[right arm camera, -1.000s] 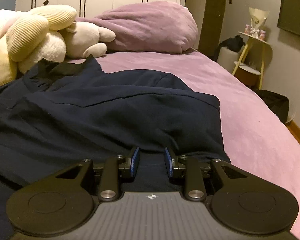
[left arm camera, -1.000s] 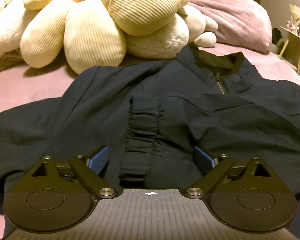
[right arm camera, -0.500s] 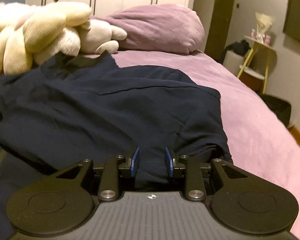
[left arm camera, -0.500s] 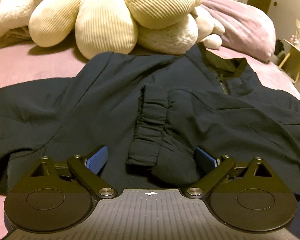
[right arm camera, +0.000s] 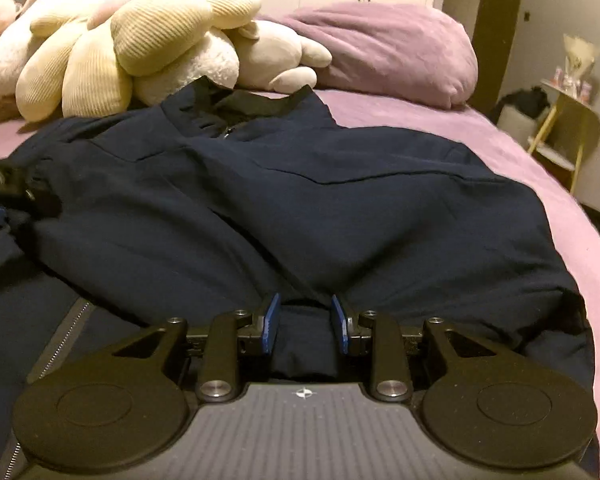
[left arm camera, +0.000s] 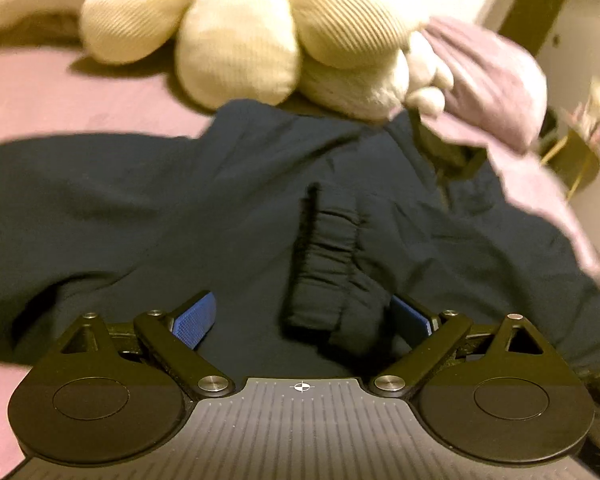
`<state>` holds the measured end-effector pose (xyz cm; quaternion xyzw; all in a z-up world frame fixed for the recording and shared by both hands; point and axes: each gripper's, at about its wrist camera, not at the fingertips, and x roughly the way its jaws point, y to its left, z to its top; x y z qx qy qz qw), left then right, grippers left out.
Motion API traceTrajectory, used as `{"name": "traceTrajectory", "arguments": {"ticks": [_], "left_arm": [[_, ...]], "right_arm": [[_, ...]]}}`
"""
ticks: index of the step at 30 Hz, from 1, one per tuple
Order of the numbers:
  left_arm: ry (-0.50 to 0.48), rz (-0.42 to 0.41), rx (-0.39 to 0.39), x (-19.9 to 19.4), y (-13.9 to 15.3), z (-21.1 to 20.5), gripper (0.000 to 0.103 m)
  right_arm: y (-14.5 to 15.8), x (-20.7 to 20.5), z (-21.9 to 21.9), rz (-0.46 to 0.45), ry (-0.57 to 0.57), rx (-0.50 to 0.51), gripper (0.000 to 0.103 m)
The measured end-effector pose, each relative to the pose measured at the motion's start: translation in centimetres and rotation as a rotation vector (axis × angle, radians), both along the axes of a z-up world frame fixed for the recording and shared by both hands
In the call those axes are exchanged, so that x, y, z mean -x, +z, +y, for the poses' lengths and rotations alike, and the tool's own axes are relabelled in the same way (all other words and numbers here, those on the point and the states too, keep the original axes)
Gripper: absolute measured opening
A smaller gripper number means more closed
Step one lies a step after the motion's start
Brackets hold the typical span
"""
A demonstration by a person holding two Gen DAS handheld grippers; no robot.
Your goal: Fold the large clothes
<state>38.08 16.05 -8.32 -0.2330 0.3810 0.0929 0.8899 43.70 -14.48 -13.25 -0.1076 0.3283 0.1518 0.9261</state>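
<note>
A dark navy jacket (left arm camera: 180, 208) lies spread on the pink bed, collar (right arm camera: 252, 104) toward the plush toys. One sleeve is folded across its front, and the gathered cuff (left arm camera: 328, 264) ends between the jaws of my left gripper (left arm camera: 304, 320). Those jaws stand wide open, and the cuff lies close to the right fingertip (left arm camera: 410, 320) without being pinched. My right gripper (right arm camera: 304, 318) is shut on a bunched fold of the jacket (right arm camera: 340, 200) near its right side, with creases running into the narrow gap. Part of the left gripper's body (right arm camera: 4, 188) shows at the right wrist view's left edge.
Cream plush toys (right arm camera: 140, 40) and a purple pillow (right arm camera: 380, 48) are piled at the head of the bed. Bare pink cover (right arm camera: 580, 220) runs along the jacket's right side to the bed's edge. A small side table (right arm camera: 568, 120) stands beyond it. The jacket's zip (right arm camera: 60, 332) lies at lower left.
The right gripper has carried its fold of jacket leftward, bringing the collar to mid-view. The left gripper has drawn back and rolled, and the cuff now lies nearer its right finger.
</note>
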Motion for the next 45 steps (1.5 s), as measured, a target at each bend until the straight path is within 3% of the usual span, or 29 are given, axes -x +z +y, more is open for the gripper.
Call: {"name": "traceTrajectory", "arguments": {"ticks": [5, 9, 12, 16, 21, 26, 29, 33, 36, 41, 45], "left_arm": [[0.112, -0.113, 0.146, 8.5, 2.0, 6.9, 0.099], [0.356, -0.119, 0.183, 15.9, 1.1, 15.0, 0.1], [0.586, -0.179, 0.359, 21.2, -0.9, 21.7, 0.092], [0.736, -0.245, 0.519, 24.7, -3.0, 27.0, 0.073], [0.888, -0.286, 0.594, 26.5, -4.7, 30.3, 0.056], [1.005, -0.328, 0.76, 28.0, -6.9, 31.8, 0.019], [0.965, -0.331, 0.73, 28.4, -6.2, 32.0, 0.011], [0.805, -0.355, 0.529, 26.4, -1.8, 31.0, 0.01], [0.611, -0.382, 0.396, 23.0, 2.9, 27.8, 0.01], [0.136, -0.422, 0.238, 14.6, 9.3, 15.9, 0.01], [-0.159, -0.356, 0.136, 7.9, 9.2, 4.7, 0.016]], "right_arm": [[1.4, 0.8, -1.0, 0.023, -0.036, -0.049, 0.029], [3.6, 4.1, -2.9, 0.077, -0.049, -0.262, 0.029], [4.2, 7.9, -3.9, 0.104, -0.044, -0.368, 0.03], [3.6, 12.1, -4.6, 0.13, -0.058, -0.386, 0.031], [2.9, 14.3, -6.0, 0.176, -0.123, -0.394, 0.031], [3.2, 14.6, -6.0, 0.19, -0.178, -0.411, 0.031], [2.9, 14.8, -5.7, 0.193, -0.184, -0.407, 0.031], [2.6, 14.8, -5.7, 0.196, -0.179, -0.405, 0.031], [2.8, 14.8, -6.1, 0.193, -0.172, -0.419, 0.031], [3.1, 15.1, -7.1, 0.185, -0.181, -0.456, 0.031], [3.5, 15.3, -7.9, 0.182, -0.189, -0.479, 0.031]]}}
